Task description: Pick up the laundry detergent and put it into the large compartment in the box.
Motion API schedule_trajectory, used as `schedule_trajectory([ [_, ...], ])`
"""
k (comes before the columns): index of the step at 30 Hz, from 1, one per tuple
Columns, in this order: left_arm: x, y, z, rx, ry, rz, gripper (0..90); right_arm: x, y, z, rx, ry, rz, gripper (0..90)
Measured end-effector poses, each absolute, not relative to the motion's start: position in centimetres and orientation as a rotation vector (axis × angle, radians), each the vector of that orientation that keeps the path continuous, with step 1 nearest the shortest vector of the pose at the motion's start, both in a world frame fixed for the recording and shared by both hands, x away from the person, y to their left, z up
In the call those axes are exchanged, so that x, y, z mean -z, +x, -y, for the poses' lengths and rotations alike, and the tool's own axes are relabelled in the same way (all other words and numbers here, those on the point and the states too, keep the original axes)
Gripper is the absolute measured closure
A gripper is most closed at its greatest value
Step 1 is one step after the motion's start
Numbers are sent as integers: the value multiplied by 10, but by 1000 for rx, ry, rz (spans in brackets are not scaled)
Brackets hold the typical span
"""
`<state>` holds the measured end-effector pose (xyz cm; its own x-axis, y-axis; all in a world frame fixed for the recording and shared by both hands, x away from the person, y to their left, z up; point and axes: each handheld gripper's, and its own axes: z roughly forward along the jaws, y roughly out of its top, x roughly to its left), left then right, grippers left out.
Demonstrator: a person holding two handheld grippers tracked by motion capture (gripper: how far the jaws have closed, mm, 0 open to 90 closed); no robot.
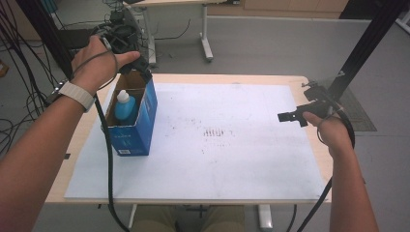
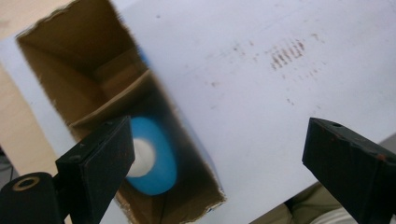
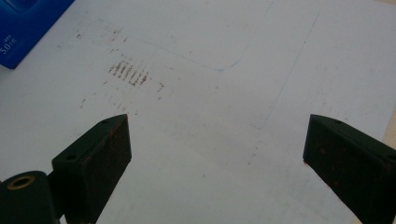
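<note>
In the high view the box (image 1: 131, 121) walls hide the lower part of the bottle (image 1: 124, 105). In the left gripper view one jaw of the left tongs (image 2: 217, 156) covers part of the bottle's cap, and the box's near corner runs off the bottom edge. The print on the box is too small to read. The right gripper view cuts the box at the top-left corner.

A blue box (image 1: 133, 118) with its top open stands upright at the left of the white sheet (image 1: 217, 145), and a blue bottle (image 1: 124, 105) with a white cap sits upright inside it.
</note>
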<state>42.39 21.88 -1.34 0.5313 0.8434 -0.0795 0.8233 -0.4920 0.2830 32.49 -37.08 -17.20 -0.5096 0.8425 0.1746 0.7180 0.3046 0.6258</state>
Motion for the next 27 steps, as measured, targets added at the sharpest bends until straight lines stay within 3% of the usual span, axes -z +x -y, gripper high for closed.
schedule_trajectory([
  [27, 17, 412, -160, -13, 2771, -811, 92, 173, 321, 371, -989, 1453, -2380, 77],
])
